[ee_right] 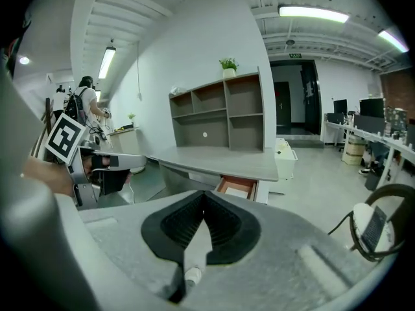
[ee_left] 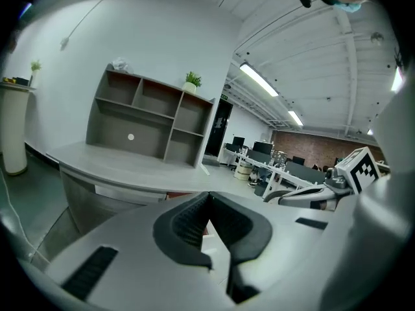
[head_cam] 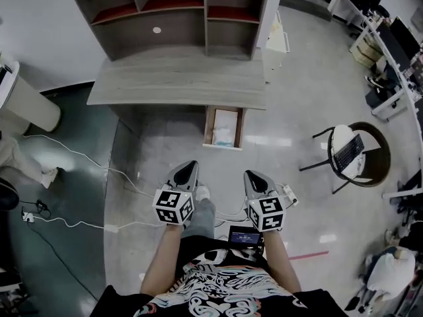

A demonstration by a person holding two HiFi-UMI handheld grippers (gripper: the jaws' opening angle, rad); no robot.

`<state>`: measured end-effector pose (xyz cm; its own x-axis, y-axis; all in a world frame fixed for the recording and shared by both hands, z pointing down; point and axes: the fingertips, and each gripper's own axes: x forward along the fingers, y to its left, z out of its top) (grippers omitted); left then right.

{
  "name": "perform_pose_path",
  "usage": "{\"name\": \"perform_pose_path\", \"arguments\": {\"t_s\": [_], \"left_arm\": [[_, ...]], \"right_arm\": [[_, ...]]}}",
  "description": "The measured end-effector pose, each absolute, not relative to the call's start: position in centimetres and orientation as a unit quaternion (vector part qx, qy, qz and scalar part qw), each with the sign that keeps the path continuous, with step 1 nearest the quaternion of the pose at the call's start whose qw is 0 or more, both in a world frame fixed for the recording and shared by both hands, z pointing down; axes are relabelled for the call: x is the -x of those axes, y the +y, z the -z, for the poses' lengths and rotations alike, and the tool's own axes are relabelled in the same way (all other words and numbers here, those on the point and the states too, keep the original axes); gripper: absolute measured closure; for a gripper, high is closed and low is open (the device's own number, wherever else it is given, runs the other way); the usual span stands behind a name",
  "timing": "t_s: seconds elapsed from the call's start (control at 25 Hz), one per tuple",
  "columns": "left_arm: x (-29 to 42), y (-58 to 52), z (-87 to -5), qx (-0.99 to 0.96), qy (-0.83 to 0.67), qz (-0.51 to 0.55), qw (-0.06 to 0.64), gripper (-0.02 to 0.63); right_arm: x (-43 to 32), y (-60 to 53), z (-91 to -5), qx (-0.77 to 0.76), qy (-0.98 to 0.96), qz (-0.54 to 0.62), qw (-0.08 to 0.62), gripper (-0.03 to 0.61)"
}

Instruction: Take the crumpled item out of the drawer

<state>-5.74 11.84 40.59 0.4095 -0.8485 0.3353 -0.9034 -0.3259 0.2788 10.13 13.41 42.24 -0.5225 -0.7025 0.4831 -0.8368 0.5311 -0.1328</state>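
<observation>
The open drawer (head_cam: 207, 128) sticks out from under the grey desk (head_cam: 178, 81); a pale crumpled item (head_cam: 224, 135) lies inside it. In the right gripper view the drawer (ee_right: 237, 186) shows its orange-brown inside below the desk edge. My left gripper (head_cam: 192, 166) and right gripper (head_cam: 250, 175) hang side by side over the floor, well short of the drawer. Both are shut with nothing between the jaws. The left gripper (ee_left: 208, 195) points at the desk front. The right gripper (ee_right: 203, 195) points toward the drawer.
A grey shelf unit (head_cam: 175, 12) stands on the desk. A chair holding a keyboard (head_cam: 347, 152) sits to the right by a round table. White cables (head_cam: 79, 156) run over the floor at left, near a white cylinder (head_cam: 30, 104). A white box (head_cam: 277, 41) stands beside the desk.
</observation>
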Motion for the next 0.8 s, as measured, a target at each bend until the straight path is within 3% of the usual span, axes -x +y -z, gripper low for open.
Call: {"name": "perform_pose_path", "arguments": {"t_s": [0.4,0.8], "left_arm": [[9.3,-2.5,-43.8,-0.822,-0.501,-0.09,0.253,0.609],[9.6,-7.2,-44.0,-0.837,-0.477,-0.091,0.253,0.609]], "right_arm": [[-6.7,0.6,-45.4,-0.471,-0.825,-0.212,0.227,0.574],[-5.9,-3.8,-44.0,-0.473,-0.827,-0.197,0.231,0.574]]}}
